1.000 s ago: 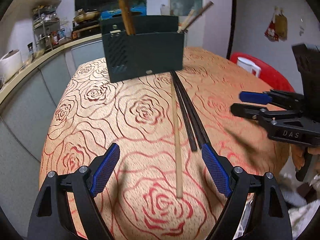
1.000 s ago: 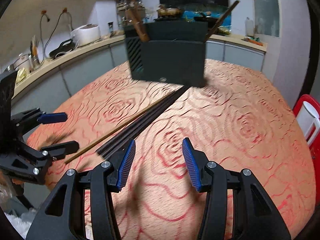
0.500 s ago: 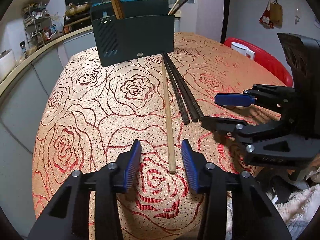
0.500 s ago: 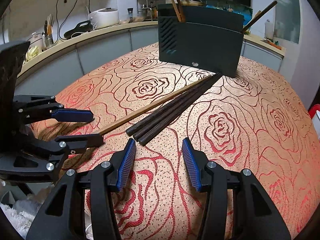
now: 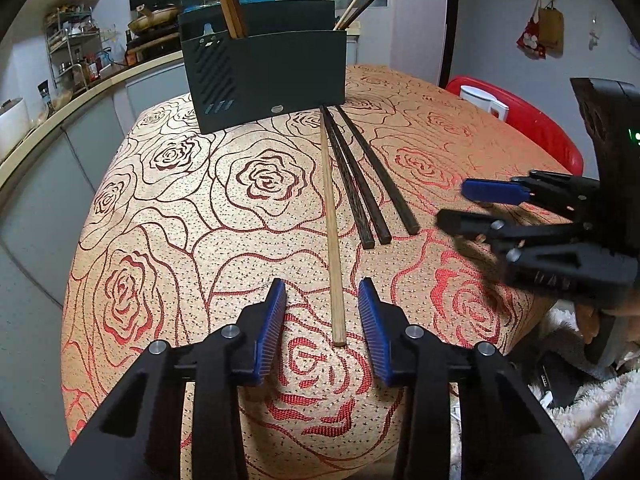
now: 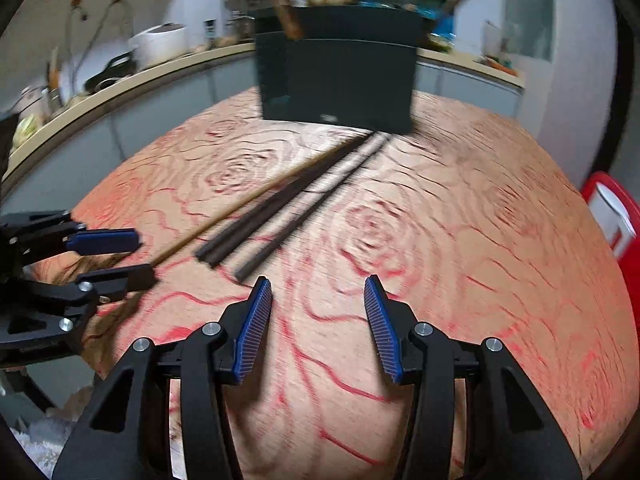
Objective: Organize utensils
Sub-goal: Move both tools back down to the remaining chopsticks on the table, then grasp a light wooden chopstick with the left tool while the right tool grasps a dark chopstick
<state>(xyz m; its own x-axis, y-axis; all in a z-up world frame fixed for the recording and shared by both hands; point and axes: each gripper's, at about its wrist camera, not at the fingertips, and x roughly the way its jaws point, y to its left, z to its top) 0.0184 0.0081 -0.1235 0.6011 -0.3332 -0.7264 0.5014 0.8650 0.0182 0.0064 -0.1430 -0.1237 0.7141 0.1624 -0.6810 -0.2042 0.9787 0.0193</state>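
A light wooden chopstick lies on the rose-patterned tablecloth, beside three dark chopsticks. A dark utensil holder stands at the far end with several chopsticks in it. My left gripper is open, its blue pads either side of the light chopstick's near end, not touching it. My right gripper is open and empty, low over the cloth just right of the dark chopsticks. The holder shows blurred in the right wrist view. Each gripper appears in the other's view.
A red chair with a white mug stands right of the table. A kitchen counter with jars and a rice cooker runs behind and to the left. The table's near edge drops off by a white fleecy cloth.
The left gripper narrowed from wide open and settled around the light chopstick's near end. The right gripper swung to the right of the dark chopsticks and is still moving, its view blurred.
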